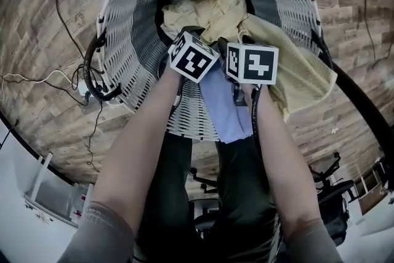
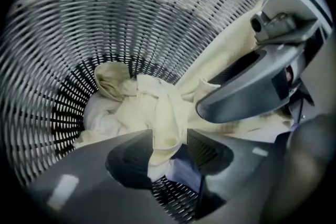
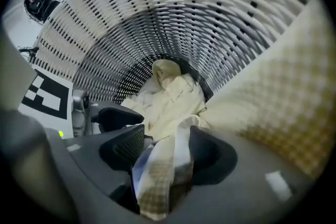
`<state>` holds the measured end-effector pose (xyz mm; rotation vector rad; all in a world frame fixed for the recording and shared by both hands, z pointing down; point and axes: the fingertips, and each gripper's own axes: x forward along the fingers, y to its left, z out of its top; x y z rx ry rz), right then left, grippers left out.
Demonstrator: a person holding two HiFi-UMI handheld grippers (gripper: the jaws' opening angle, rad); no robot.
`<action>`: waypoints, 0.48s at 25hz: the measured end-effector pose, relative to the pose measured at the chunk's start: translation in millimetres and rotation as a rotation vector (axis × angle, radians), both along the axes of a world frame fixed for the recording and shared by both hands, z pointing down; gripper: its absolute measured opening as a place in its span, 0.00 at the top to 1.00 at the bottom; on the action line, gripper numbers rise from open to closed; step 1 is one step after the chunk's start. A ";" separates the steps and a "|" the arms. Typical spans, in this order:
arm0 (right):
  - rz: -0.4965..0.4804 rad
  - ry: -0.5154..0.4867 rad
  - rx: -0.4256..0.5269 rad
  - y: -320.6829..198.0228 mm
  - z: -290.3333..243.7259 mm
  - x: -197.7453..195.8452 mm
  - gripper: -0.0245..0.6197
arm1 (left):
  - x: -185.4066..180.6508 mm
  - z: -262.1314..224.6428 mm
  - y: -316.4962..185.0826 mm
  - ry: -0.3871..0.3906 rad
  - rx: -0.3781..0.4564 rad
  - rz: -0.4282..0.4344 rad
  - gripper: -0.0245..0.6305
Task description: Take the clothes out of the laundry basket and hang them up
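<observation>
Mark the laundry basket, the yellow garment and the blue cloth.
laundry basket [image 1: 132, 40], head view, left woven wall.
yellow garment [image 1: 308, 80], head view, part draped over the rim.
blue cloth [image 1: 225, 108], head view, middle of the fold.

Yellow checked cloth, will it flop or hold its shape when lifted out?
Probably floppy: the yellow cloth drapes over the basket rim and bunches in the right gripper. Likely light, but may drag the blue cloth along.
</observation>
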<state>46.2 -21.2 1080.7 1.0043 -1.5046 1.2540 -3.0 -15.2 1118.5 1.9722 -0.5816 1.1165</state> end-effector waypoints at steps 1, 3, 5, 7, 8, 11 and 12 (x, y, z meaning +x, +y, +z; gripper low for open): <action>0.000 0.005 -0.003 0.9 4.9 0.7 0.53 | 2.7 7.1 4.8 -0.008 -0.010 0.023 0.66; 0.010 0.015 -0.006 2.0 13.4 2.6 0.57 | 4.9 18.7 10.9 -0.027 -0.024 0.053 0.66; 0.028 0.030 -0.007 0.3 20.4 6.9 0.66 | 3.7 26.8 10.8 -0.038 -0.035 0.054 0.68; 0.056 0.056 -0.009 -1.8 25.7 14.4 0.77 | 4.8 30.6 10.5 -0.023 -0.049 0.044 0.77; 0.073 0.064 -0.011 -2.4 27.1 17.8 0.86 | 6.1 31.4 11.2 -0.012 -0.054 0.040 0.84; 0.117 0.039 -0.005 -5.4 25.2 18.4 0.91 | 6.8 30.2 10.4 0.008 -0.060 0.015 0.95; 0.129 0.020 0.006 -7.7 21.9 16.5 0.91 | 5.8 27.5 7.9 0.011 -0.055 0.000 0.95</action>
